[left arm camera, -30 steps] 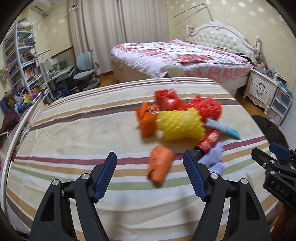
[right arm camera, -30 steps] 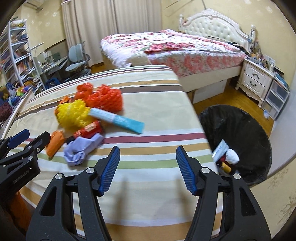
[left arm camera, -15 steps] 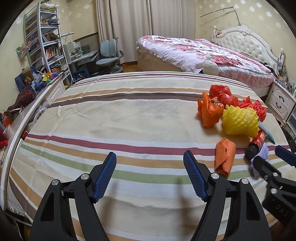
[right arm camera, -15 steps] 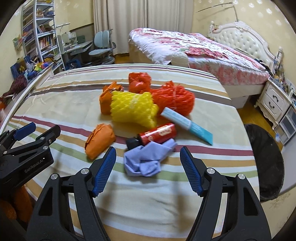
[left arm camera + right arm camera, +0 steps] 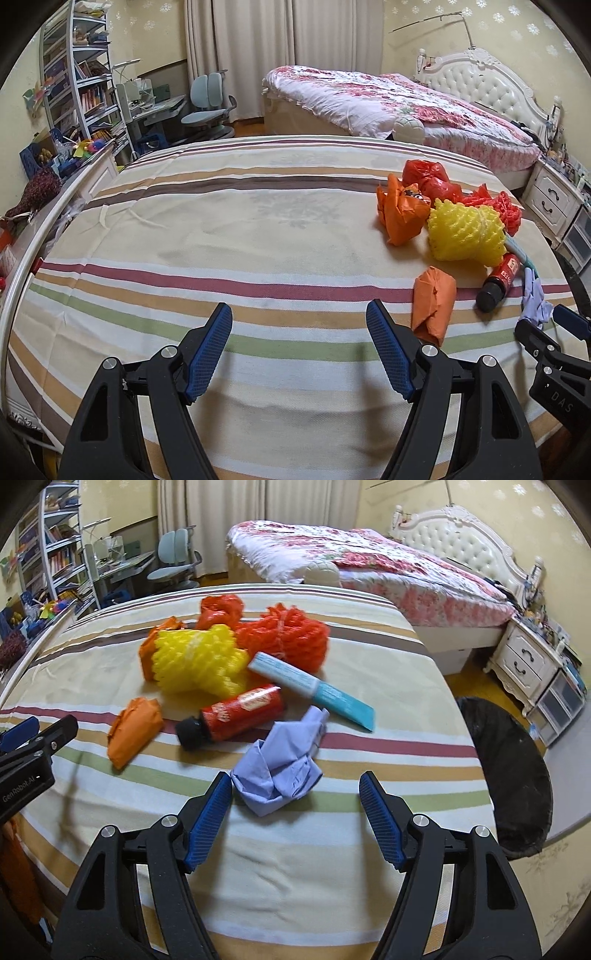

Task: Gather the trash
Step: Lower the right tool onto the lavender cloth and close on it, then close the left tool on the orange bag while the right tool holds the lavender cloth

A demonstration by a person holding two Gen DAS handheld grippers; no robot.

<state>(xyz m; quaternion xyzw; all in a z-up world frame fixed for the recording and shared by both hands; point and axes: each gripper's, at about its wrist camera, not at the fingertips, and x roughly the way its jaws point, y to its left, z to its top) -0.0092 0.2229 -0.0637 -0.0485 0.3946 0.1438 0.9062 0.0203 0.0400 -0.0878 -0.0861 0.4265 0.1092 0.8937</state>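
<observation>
Trash lies on a striped tablecloth [image 5: 369,849]: a crumpled lilac paper [image 5: 282,771], a red tube with a black cap [image 5: 236,716], a blue-white tube [image 5: 310,686], yellow foam net [image 5: 199,661], red foam net [image 5: 288,638], red bag [image 5: 221,609] and a folded orange wrapper [image 5: 135,731]. My right gripper [image 5: 295,808] is open and empty, just short of the lilac paper. My left gripper [image 5: 299,343] is open and empty over bare cloth; the orange wrapper [image 5: 434,302] lies to its right.
A black-lined trash bin [image 5: 513,775] stands on the floor right of the table. A bed [image 5: 388,99] lies behind, a white nightstand [image 5: 532,661] at right, shelves and a desk chair [image 5: 207,107] at back left.
Both grippers swung left, away from the bin. The right gripper then closed in on the lilac paper. Both stayed open.
</observation>
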